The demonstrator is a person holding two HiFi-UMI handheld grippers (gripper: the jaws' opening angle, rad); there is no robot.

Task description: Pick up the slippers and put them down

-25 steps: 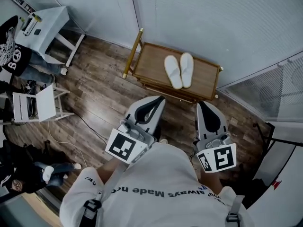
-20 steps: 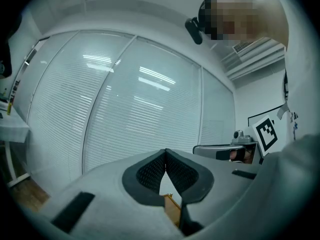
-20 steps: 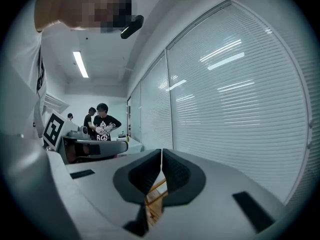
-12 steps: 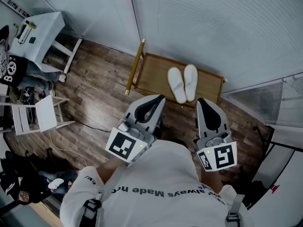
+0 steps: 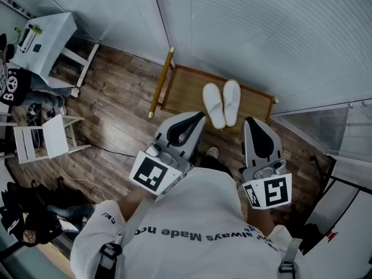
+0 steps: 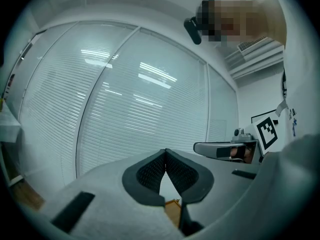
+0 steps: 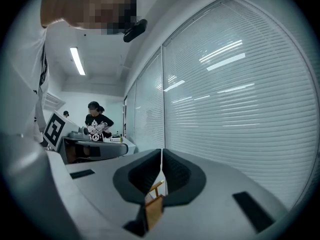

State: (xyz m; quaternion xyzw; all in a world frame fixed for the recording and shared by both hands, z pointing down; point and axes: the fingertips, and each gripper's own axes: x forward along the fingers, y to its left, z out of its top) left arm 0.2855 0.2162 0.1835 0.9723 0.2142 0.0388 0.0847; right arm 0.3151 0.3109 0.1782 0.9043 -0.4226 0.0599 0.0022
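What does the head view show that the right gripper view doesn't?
Head view only: the slippers, side by side on the table, plus the floor and a white chair. Right gripper view only: the ceiling light, and a look along the right gripper, its jaws together with nothing between them. Both: the table, the blinds and the left gripper.

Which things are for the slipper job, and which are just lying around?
For the job:
- white slippers
- wooden table they lie on
- left gripper, shut and empty
- right gripper, shut and empty

Just lying about:
- white table
- white chair
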